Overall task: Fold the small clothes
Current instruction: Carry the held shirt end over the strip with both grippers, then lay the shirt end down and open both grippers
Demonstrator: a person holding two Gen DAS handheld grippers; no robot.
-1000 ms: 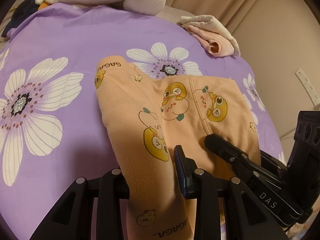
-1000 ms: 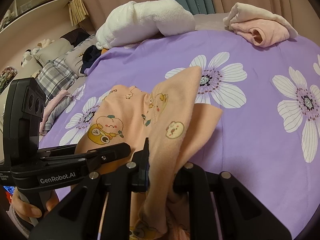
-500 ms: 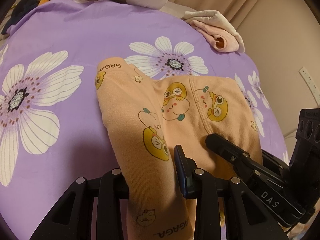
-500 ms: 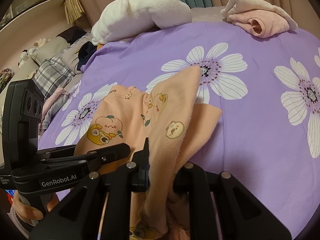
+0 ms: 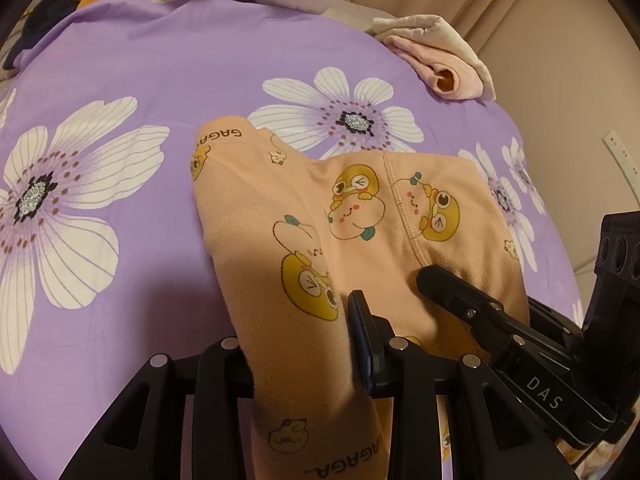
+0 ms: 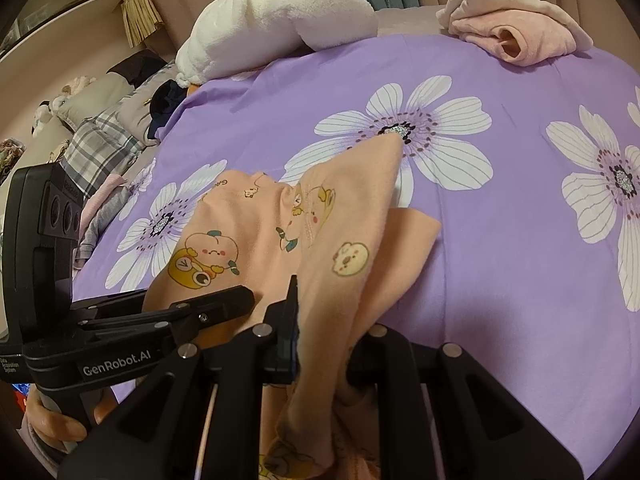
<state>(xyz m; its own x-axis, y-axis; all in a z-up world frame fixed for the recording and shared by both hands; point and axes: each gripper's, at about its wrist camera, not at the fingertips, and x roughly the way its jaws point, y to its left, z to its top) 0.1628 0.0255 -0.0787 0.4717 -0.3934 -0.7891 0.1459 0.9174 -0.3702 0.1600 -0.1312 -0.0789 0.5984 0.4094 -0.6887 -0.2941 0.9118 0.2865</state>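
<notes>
peach cotton with yellow cartoon prints: one pair of small leggings [image 5: 360, 240], lying across the middle of the purple flowered bedsheet [image 5: 180, 60], near edge lifted off it. i count two grippers. my left gripper [image 5: 304, 360] has its jaws pinched on one legging leg, cloth filling the gap between the fingers. my right gripper [image 6: 324, 344] is likewise clamped on a raised fold of the same garment. each shows in the other's view, just beside it: the right one [image 5: 500, 320] and the left one [image 6: 172, 316], its handle in my left hand [image 6: 52, 420]. elsewhere on the bed: one folded pink garment [image 6: 516, 20] at the far edge, one white plush bundle [image 6: 280, 20], and one plaid cushion [image 6: 100, 144] off the sheet's left side. against one second ago, both grips and the leggings' fold are unchanged; the views show more of the sheet and sit lower on the bedhead things.
</notes>
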